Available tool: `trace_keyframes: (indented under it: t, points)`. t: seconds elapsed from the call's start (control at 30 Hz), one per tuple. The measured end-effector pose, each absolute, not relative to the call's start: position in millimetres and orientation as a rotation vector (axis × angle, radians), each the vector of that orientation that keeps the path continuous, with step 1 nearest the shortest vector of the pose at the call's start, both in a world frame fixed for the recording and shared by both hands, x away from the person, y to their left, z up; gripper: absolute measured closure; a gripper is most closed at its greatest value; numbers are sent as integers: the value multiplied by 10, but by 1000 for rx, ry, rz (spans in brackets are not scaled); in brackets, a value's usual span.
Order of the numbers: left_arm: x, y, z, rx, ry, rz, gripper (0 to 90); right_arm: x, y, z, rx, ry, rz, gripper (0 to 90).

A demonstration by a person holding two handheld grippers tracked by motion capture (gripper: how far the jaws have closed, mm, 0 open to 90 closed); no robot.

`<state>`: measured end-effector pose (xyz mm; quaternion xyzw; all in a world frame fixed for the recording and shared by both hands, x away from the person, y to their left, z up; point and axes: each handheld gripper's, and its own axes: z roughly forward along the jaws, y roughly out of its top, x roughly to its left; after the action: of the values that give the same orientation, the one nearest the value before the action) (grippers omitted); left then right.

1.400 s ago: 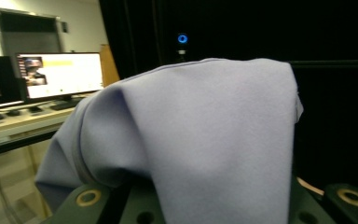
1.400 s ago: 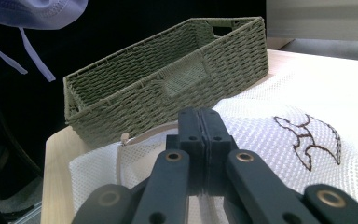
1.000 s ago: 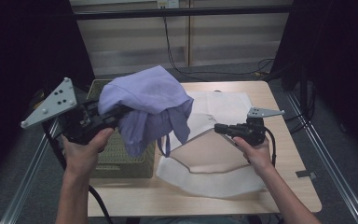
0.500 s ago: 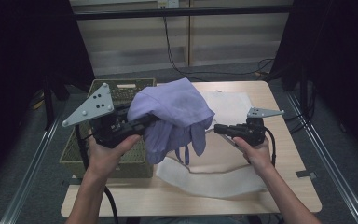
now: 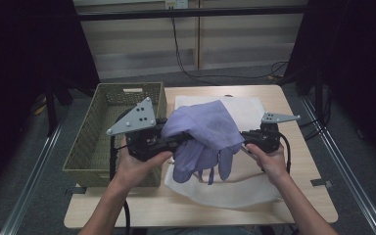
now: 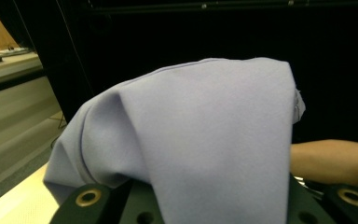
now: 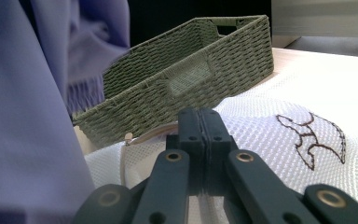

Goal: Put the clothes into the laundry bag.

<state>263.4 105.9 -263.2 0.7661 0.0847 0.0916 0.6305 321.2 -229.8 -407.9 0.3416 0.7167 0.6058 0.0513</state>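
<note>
**A:** Starting nearest the person, what is each hand doing around the white mesh bag (image 5: 247, 110)?

**B:** The right gripper (image 5: 247, 139) sits at the bag's right edge with its jaws pressed together on the bag's rim beside the zip; I judge it is holding the mouth up so something can go in. The left gripper (image 5: 176, 139) hangs over the bag's left side, closed on the lavender garment (image 5: 208, 129), which drapes over its jaws and dangles, fringe down, above the bag.

**A:** Why carry the garment that way?

**B:** Held up high, the cloth hangs free over the bag, so it can be lowered toward the opening instead of dragged across the table (image 5: 303, 186).

**A:** What else is near the bag?

**B:** The green woven basket (image 5: 107, 127) stands just left of it, touching or nearly so. Beyond the bag, cables run along the floor past the table's far edge.

**A:** Anything in the way?

**B:** The hanging folds cover the bag's mouth, so I cannot tell how wide it is open. The loose fringe could catch on the zip.
</note>
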Motion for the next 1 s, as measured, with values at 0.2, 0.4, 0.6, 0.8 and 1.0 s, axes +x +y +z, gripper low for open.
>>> trace_keyframes:
  t: [0.2, 0.4, 0.6, 0.8, 1.0]
  points:
    - [2685, 954, -2746, 1802, 195, 175, 797, 3205, -2319, -4059, 1036, 2183, 1847, 890]
    - [2736, 854, -2879, 1841, 211, 150, 797, 3205, -2314, -4055, 1031, 2192, 1844, 890]
    - [2776, 713, -3028, 1902, 212, 124, 797, 3208, -2311, -4053, 1027, 2198, 1849, 890]
    - [2785, 588, -3127, 1912, 205, 72, 796, 3213, -2313, -4058, 1031, 2200, 1853, 889]
    - [2766, 468, -3225, 1944, 186, 40, 796, 3212, -2314, -4058, 1032, 2200, 1858, 889]
